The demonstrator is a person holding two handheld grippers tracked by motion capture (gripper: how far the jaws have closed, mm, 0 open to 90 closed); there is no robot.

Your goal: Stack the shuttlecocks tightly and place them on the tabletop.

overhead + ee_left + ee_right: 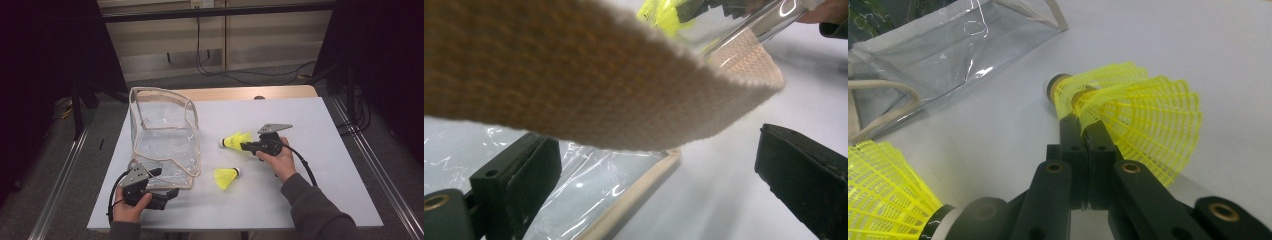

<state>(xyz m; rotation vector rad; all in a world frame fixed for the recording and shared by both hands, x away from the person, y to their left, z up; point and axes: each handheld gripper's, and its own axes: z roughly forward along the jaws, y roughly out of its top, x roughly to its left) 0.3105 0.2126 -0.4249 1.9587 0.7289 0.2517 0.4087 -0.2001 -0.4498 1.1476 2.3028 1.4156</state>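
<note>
The white table [310,125] is the broadest thing here, a flat matte sheet with a strip of wooden edge at its far side. On its left part stands a clear plastic bag [165,135], boxy, glossy and crinkled, its seams and mouth bound in beige woven tape; in the left gripper view that tape's coarse weave crosses close in front of the camera.

The left gripper [162,197] lies low at the bag's near corner, its two black jaws standing well apart with the tape rim between them, not pressed by either pad.

The right gripper [243,146] points leftward toward the bag, jaws pinched together on the skirt of a yellow shuttlecock [235,141]. That shuttlecock lies near the table's middle, its long axis roughly level — the dark-banded round cork head toward the bag, the flared skirt toward the gripper. The skirt is a neon-yellow plastic mesh of fine ribs, cone-shaped.

A second yellow shuttlecock [226,177] rests free on the table nearer the person — head pointing right, skirt left.
</note>
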